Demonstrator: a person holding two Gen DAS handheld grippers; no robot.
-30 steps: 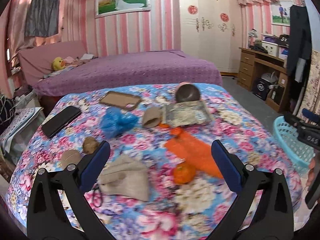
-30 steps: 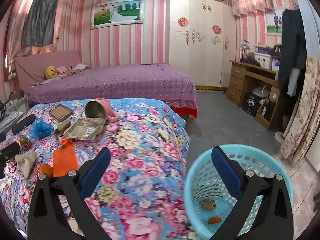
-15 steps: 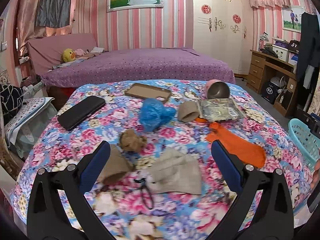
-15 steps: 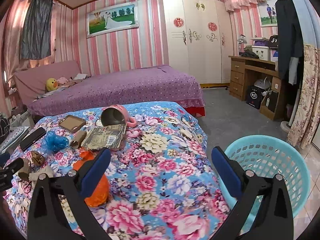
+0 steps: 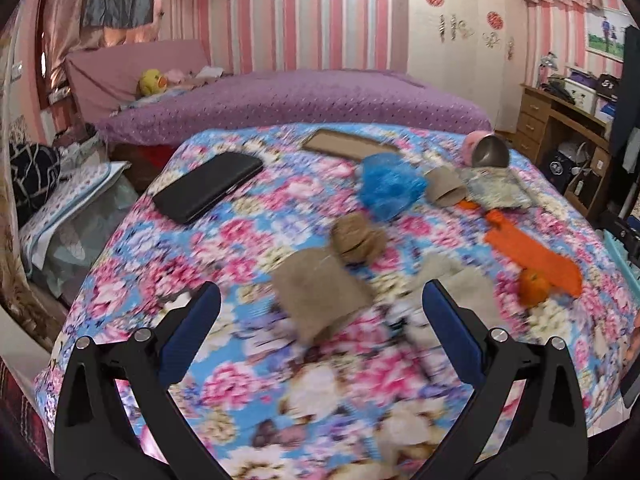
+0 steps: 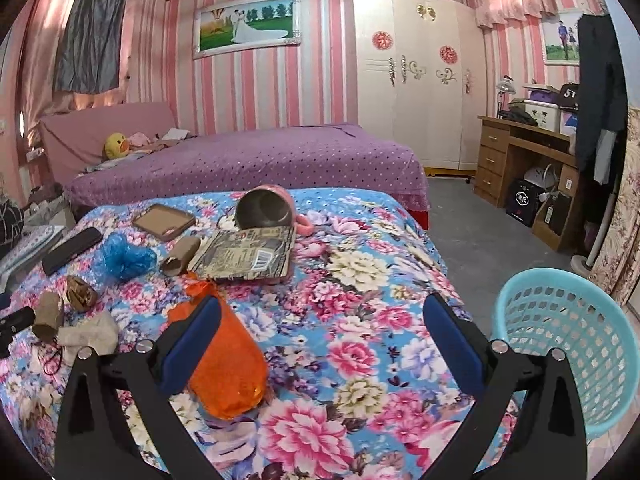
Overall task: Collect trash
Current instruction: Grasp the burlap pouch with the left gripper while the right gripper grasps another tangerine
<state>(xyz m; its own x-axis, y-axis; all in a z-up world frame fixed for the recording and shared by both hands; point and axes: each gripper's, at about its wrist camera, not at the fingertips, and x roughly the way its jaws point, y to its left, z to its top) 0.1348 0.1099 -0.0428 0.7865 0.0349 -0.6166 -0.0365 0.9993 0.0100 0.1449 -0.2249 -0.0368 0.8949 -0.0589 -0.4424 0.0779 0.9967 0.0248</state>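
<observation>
The left gripper (image 5: 320, 312), jaws spread wide and empty, has swung across the flowered bed (image 5: 248, 248) and now faces a brown cardboard tube (image 5: 320, 296) just ahead, a likely next pick. The right gripper (image 6: 320, 328), also wide open and empty, has turned from the blue basket (image 6: 568, 360) back over the bed, near the orange bag (image 6: 228, 364). Blue plastic (image 5: 386, 186), a crumpled wad (image 5: 356, 238) and other scraps lie uncollected.

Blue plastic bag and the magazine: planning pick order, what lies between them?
A cardboard tube lies between blue plastic bag and magazine, clearest in the right wrist view.
</observation>
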